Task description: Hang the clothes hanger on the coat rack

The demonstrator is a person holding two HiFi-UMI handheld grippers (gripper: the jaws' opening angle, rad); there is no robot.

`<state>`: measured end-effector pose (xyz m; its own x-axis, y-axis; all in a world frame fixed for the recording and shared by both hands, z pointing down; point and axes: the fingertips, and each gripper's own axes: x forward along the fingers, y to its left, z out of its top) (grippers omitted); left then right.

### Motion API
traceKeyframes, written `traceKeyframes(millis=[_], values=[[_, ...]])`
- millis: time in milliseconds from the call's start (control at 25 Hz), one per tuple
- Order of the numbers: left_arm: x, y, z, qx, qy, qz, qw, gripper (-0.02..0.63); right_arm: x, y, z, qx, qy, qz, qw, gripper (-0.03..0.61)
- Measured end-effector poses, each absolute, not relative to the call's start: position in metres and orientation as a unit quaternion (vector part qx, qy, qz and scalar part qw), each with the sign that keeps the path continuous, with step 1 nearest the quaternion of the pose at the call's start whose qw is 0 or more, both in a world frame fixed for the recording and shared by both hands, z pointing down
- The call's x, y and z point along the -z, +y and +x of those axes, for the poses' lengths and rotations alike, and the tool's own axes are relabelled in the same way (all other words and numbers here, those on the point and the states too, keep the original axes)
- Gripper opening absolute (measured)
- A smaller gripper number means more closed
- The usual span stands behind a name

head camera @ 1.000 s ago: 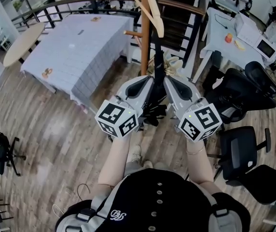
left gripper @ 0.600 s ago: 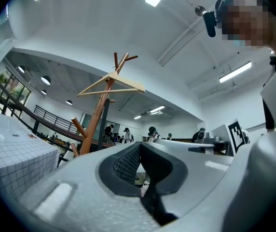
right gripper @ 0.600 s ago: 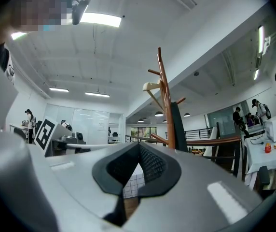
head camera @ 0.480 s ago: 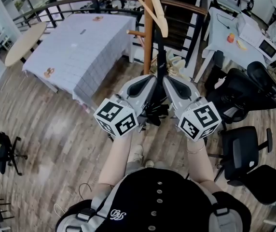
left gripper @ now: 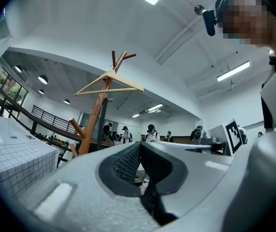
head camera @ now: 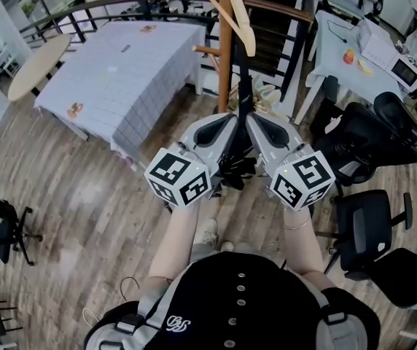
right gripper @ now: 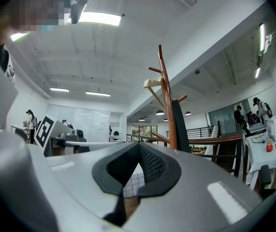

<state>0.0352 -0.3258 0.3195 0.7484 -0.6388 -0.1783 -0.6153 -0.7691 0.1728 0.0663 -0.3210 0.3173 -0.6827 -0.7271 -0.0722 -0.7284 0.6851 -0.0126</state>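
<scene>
- Left tongs [left gripper: 139, 144]: jaws closed tip to tip. We see nothing between them, so they hold nothing.
- Right tongs [right gripper: 138, 144]: jaws also shut, pads meeting at the tip, empty.
- Head view: both tongs sit side by side at the middle of the picture. Their noses converge toward 12 o'clock and lie just beside each other. The marker cubes [head camera: 178, 178] are at the 6 o'clock end, nearest the person.
- Hanger [head camera: 236, 13]: pale wood, hung high on the rack [head camera: 225, 57], at 12 o'clock from the tongs and well apart from both.
- In the left gripper view the hanger shows broadside as a triangle with a cross bar, a little tilted, at about 11 o'clock above the jaw tips. In the right gripper view it shows nearly end-on, at about 1 o'clock above the tips.
- The rack is a brown wooden pole with pegs angled upward. The hanger is caught near the top fork.
- A dark strap [head camera: 242, 86] hangs down along the pole, on its 3 o'clock side.
- Counter [head camera: 121, 71]: white gridded cloth, at 10 o'clock from the tongs. The few small things on it are too small for us to name.
- Black chairs [head camera: 361, 133] stand at 3 o'clock and a white desk [head camera: 340, 39] at 1 o'clock.
- The floor [head camera: 84, 195] is wood plank.
</scene>
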Motion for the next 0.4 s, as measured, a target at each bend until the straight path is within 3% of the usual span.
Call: traceKeyframes(millis=[400], values=[[-0.3226,-0.3248,0.0397,0.105,-0.329,0.937,0.054,-0.002,-0.3206,-0.3234,0.0731,-0.004,0.914,-0.404,0.025,-0.002]])
